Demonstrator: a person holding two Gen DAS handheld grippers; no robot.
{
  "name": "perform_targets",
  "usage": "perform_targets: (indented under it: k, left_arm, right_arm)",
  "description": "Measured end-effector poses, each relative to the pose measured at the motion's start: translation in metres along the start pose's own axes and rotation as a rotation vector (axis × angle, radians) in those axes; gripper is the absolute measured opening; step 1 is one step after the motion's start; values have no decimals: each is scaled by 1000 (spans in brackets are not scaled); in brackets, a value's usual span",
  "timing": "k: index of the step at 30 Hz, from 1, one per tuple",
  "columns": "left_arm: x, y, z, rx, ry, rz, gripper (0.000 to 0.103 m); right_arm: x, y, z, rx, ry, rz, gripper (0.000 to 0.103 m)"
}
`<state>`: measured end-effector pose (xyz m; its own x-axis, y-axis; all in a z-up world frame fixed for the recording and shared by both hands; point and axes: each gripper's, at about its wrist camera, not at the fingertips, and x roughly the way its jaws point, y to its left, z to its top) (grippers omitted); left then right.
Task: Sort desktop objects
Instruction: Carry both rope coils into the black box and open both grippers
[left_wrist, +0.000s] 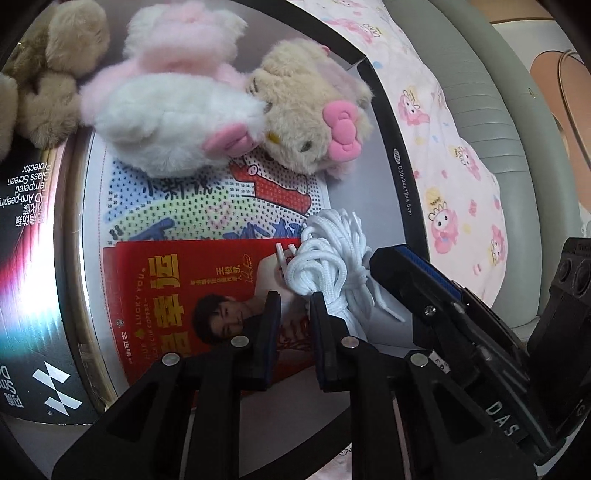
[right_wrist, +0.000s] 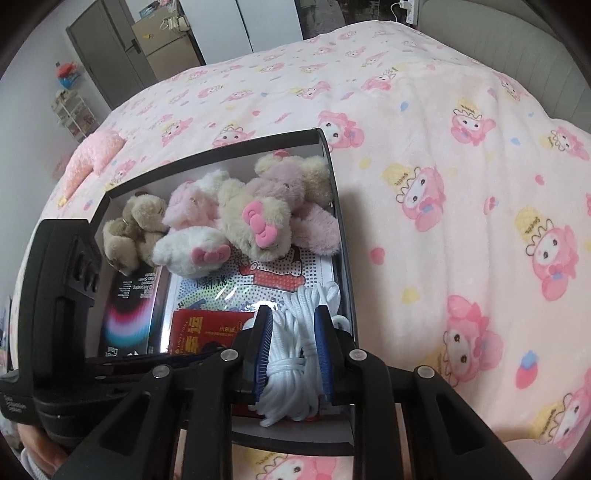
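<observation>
A black-rimmed box (right_wrist: 341, 236) sits on a pink bed. It holds several plush toys (right_wrist: 255, 218), a bead-art sheet (right_wrist: 258, 284), a red coffee card (left_wrist: 177, 295), a black screen-protector pack (right_wrist: 127, 314) and a bundle of white cord (right_wrist: 295, 350). My right gripper (right_wrist: 293, 332) is over the box's near right corner, its blue pads on either side of the cord bundle. My left gripper (left_wrist: 293, 306) hangs over the red card beside the cord (left_wrist: 332, 266), jaws a small way apart with nothing between them. The right gripper's finger (left_wrist: 417, 273) shows in the left wrist view.
The box's black right wall (left_wrist: 399, 177) borders the pink cartoon-print blanket (right_wrist: 443, 184). A grey padded headboard (left_wrist: 498, 147) lies beyond it. A pink pillow (right_wrist: 92, 155), a shelf rack (right_wrist: 74, 114) and a door (right_wrist: 107, 48) are far off.
</observation>
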<state>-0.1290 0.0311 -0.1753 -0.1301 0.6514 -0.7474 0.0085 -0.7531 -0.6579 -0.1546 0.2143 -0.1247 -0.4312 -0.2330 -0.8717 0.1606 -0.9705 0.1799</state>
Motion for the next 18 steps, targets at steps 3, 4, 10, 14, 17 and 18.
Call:
perform_targets:
  k: [3,4,10,14,17,18]
  left_arm:
    - [-15,7,-2,-26,-32,-22,19]
    - [-20,9,-3,-27,-52,-11,21]
    - [-59,32,-18,-23,-133,42,25]
    - [-48,34,-10,-39,-120,58,26]
    - [-36,25,-5,-26,-117,81,26]
    - [-31,21,-3,-21,-112,77,26]
  right_arm:
    - [-3,7,-3,-32,-16,-26,21]
    - [-4,10,-4,-45,-22,-26,21]
    - [5,21,-5,-87,36,67,22]
    - [21,34,-10,-135,103,66,24]
    - [27,38,-12,-146,124,20,24]
    - [27,39,-13,-146,124,10,23]
